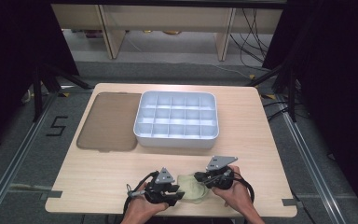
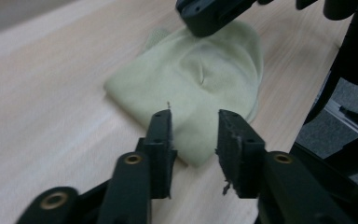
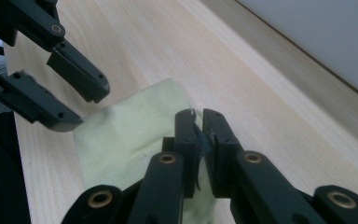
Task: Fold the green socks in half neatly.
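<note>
our right gripper (image 3: pixel 199 122) had its jaws pinched together on an edge of the pale green cloth (image 3: pixel 121 140), and in the high view it sat at the cloth's right side (image 1: pixel 204 178). our left gripper (image 2: pixel 193 133) had its jaws apart, with nothing pressed between them; the cloth's near corner lay just beyond the tips. the cloth (image 1: pixel 192 186) rested flat and folded over on itself at the near edge of the wooden table (image 1: pixel 121 177), between our two hands. farther off stood the white divided tray (image 1: pixel 177 117), its compartments bare as far as we could see, and beside it on the left lay a brown translucent lid (image 1: pixel 107 122). we judged the folding partly done: one side was let go, the other was held, and the cloth had not gone to the tray.
</note>
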